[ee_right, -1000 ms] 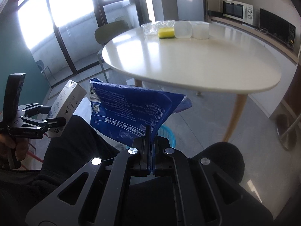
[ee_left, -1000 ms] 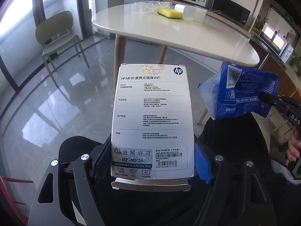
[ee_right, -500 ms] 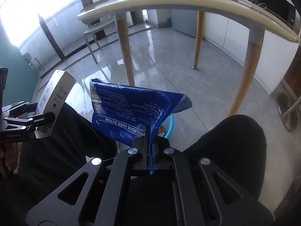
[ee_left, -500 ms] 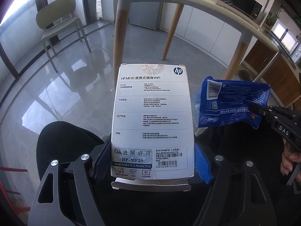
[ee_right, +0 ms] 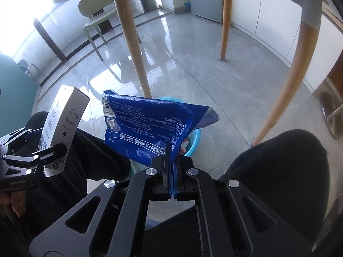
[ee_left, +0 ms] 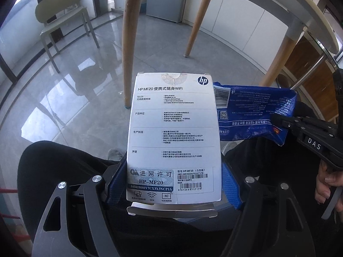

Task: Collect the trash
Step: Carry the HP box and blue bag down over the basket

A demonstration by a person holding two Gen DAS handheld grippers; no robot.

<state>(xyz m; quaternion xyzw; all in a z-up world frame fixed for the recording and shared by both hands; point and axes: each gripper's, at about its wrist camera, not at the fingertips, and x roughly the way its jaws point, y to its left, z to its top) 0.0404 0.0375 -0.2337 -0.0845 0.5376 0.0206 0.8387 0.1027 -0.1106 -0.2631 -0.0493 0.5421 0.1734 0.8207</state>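
My left gripper (ee_left: pixel 173 184) is shut on a white HP box (ee_left: pixel 173 128), held upright over my lap; the box also shows at the left of the right wrist view (ee_right: pixel 62 128). My right gripper (ee_right: pixel 171 160) is shut on a blue plastic wrapper (ee_right: pixel 150 124), which also shows to the right of the box in the left wrist view (ee_left: pixel 253 111). A light blue trash bin (ee_right: pixel 195 137) with scraps inside stands on the floor, mostly hidden behind the wrapper.
The table's wooden legs (ee_right: pixel 133 42) stand on the grey tiled floor just past the bin, with the tabletop edge (ee_left: pixel 310 6) overhead. A pale green chair (ee_left: pixel 62 17) stands at the far left. My dark-trousered knees (ee_right: pixel 278 171) fill the foreground.
Both grippers have dropped from tabletop height to below the table and tilted toward the floor, still holding the box and wrapper. The blue bin has come into view.
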